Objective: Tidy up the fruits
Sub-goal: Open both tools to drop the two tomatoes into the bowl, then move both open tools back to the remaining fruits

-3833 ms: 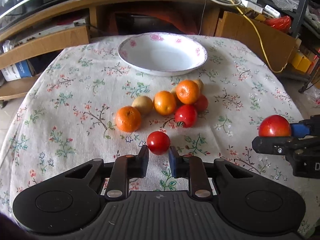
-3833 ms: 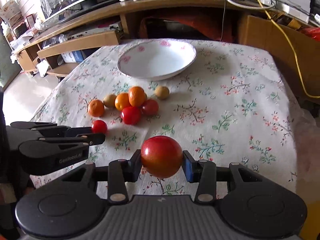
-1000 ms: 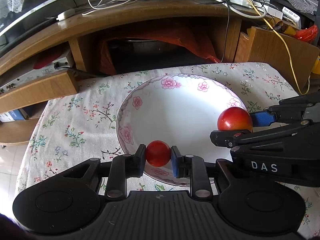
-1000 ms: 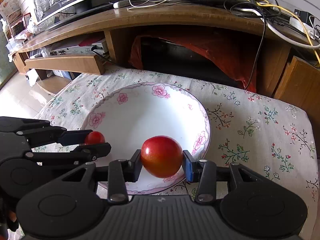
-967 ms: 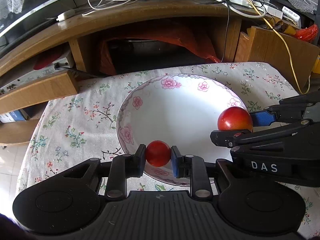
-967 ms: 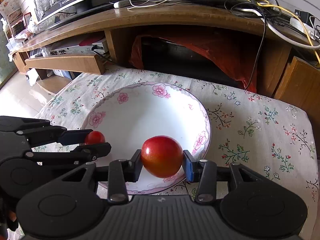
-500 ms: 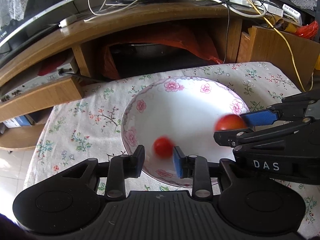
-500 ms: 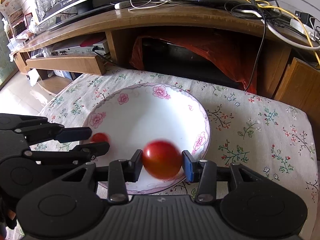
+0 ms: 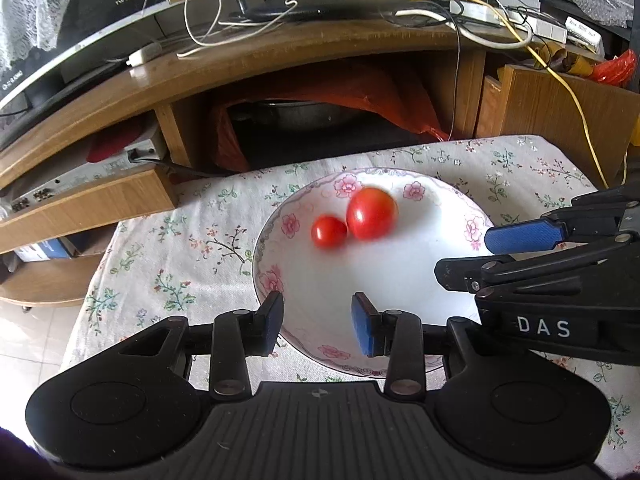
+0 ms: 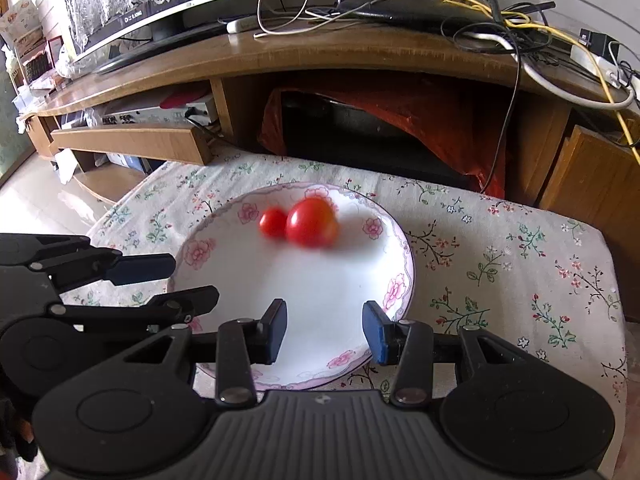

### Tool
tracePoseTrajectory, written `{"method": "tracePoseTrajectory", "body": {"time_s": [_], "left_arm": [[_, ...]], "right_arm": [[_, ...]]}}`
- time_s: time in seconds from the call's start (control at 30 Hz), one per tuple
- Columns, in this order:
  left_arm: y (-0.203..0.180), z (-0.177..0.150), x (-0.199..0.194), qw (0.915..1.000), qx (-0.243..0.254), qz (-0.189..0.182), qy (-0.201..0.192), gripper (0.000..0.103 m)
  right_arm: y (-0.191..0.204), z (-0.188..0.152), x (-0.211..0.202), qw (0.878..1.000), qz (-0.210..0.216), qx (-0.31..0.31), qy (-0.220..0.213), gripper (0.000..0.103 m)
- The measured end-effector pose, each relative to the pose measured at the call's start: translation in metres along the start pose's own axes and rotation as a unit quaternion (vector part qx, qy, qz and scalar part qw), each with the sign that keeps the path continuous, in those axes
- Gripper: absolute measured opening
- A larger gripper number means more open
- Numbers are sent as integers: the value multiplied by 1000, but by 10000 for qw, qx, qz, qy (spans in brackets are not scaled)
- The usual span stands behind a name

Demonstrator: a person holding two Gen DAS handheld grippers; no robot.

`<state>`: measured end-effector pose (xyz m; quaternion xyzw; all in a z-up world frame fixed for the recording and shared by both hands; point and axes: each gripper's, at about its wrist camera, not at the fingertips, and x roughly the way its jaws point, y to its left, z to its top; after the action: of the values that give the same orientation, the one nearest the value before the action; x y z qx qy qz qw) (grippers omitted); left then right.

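A white bowl with pink flowers (image 9: 404, 276) (image 10: 248, 280) sits on the floral tablecloth. A small red tomato (image 9: 329, 231) (image 10: 273, 222) and a larger red tomato (image 9: 372, 213) (image 10: 312, 222) lie side by side, touching, in the far part of the bowl, slightly blurred. My left gripper (image 9: 318, 326) is open and empty over the bowl's near rim. My right gripper (image 10: 325, 330) is open and empty over the near rim too. Each gripper shows in the other's view, the right (image 9: 500, 254) and the left (image 10: 176, 278), both open.
A wooden TV stand (image 9: 280, 60) with cables, a monitor and an orange bag over a dark pot stands just behind the table. The floral tablecloth (image 10: 520, 264) spreads right of the bowl. The other fruits are out of view.
Both grippers opened and let go of their tomatoes, which rolled to the far side of the bowl. Both grippers have pulled back a little.
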<state>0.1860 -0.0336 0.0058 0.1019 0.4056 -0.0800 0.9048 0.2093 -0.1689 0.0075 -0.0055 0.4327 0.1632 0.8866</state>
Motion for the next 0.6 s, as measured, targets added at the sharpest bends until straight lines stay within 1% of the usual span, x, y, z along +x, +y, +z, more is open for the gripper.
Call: {"method": "tracePoseTrajectory", "body": {"time_s": [0.37, 0.6], "left_arm": [[-4, -3, -27, 9994, 188, 114, -271, 47], [0, -12, -43, 9994, 158, 40, -304, 49]], "right_arm": [[10, -2, -26, 9998, -43, -24, -186, 34], [19, -11, -44, 9998, 15, 44, -210, 34]]}}
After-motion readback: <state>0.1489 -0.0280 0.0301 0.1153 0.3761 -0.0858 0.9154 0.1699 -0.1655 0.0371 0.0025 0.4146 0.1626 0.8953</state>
